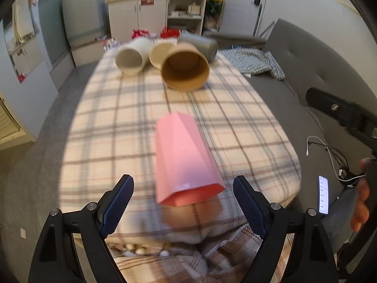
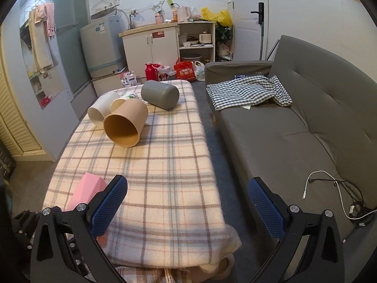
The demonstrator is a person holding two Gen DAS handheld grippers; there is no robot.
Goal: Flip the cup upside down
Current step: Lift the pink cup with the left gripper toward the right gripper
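A pink faceted cup lies on its side on the plaid-covered table, its open mouth toward me. My left gripper is open, its blue fingers on either side of the cup's mouth end without touching it. In the right wrist view the pink cup shows partly behind the left finger. My right gripper is open and empty, over the table's near right edge.
At the table's far end lie a brown cup, a white cup, a cream cup and a grey cup, all on their sides. A grey sofa with a checked cloth and cables stands to the right.
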